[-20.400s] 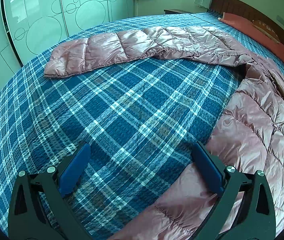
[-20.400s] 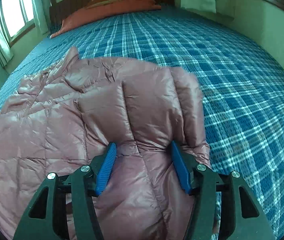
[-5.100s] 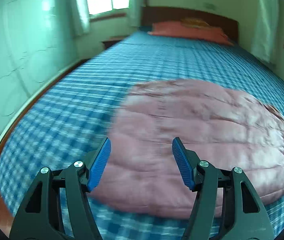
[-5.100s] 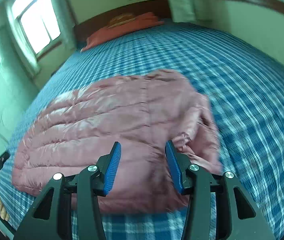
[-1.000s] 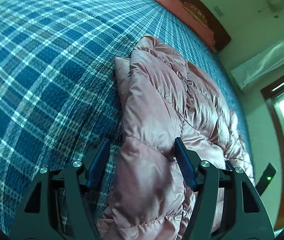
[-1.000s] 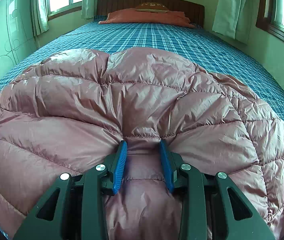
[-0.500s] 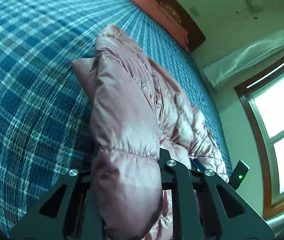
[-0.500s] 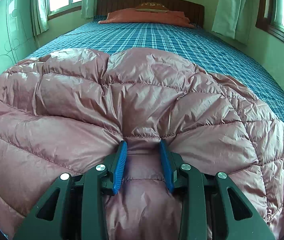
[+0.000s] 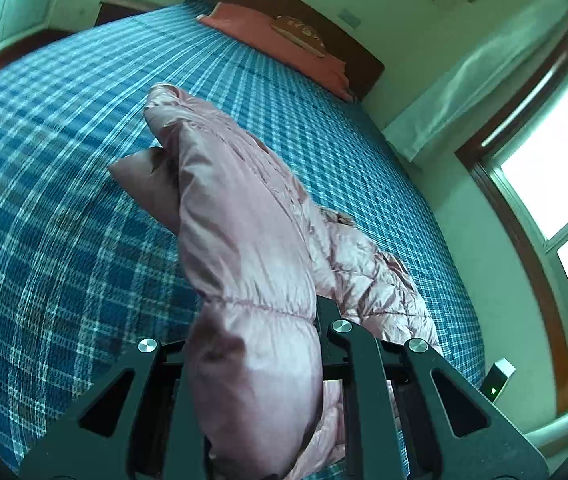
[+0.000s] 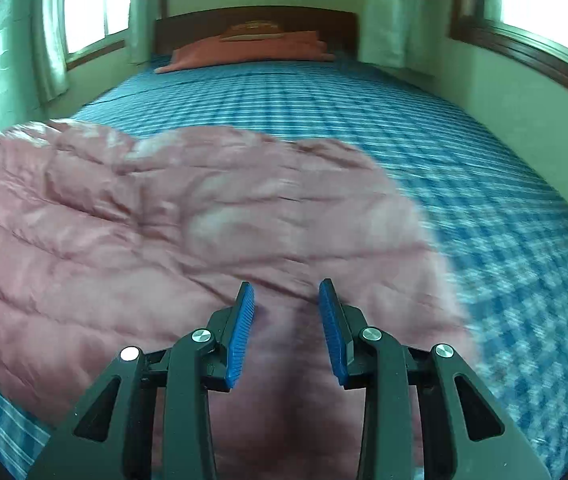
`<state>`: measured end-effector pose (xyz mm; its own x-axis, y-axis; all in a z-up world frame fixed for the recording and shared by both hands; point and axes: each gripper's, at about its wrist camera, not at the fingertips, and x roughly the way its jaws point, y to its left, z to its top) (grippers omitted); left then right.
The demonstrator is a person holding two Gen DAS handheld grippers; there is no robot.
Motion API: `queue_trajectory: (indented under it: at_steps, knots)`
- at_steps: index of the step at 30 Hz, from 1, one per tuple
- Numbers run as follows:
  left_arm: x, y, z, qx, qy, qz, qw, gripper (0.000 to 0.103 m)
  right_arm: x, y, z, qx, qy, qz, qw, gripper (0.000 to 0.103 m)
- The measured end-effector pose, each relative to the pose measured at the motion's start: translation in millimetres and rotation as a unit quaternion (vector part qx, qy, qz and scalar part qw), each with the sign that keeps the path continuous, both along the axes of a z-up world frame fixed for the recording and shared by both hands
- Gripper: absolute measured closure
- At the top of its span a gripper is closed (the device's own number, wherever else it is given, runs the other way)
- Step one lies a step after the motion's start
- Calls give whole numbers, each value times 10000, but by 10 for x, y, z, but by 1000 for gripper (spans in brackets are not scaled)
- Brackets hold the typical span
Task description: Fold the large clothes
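A pink quilted down jacket [image 9: 244, 220] lies folded on the blue plaid bed [image 9: 44, 160]. My left gripper [image 9: 256, 316] is shut on one end of it, and the puffy fabric bulges over the jaws and hides the pads. That end hangs lifted off the bed. In the right wrist view the jacket [image 10: 164, 220] spreads to the left, blurred by motion. My right gripper [image 10: 285, 312] is shut on a bunched fold at the jacket's near edge, with the blue pads [image 10: 240, 320] pressing on both sides of the fold.
Orange pillows [image 10: 244, 46] and a dark wooden headboard [image 10: 256, 20] stand at the far end of the bed. Windows with pale curtains [image 9: 555, 160] line the wall beside it. Bare plaid cover [image 10: 463, 140] stretches beyond and right of the jacket.
My left gripper closed on the jacket's end and raised it off the bed. My right gripper, still holding its fold, swung sideways, so more bare bed shows at its right.
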<state>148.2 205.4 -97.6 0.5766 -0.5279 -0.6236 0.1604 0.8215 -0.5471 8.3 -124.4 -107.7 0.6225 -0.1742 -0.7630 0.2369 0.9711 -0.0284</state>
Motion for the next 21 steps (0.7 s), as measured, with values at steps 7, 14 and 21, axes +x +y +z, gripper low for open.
queue_trajectory:
  at_steps: [7, 14, 21]
  knots:
    - [-27, -457, 244, 417, -149, -242, 9987, 89, -263, -388, -151, 57, 150, -264, 9995, 68]
    - [-50, -1063, 322, 744, -173, -535, 9956, 89, -231, -458, -330, 535, 234, -226, 9980, 68]
    - [-9, -1945, 153, 1263, -107, -1042, 9865, 89, -238, -468, -344, 643, 170, -224, 9975, 68]
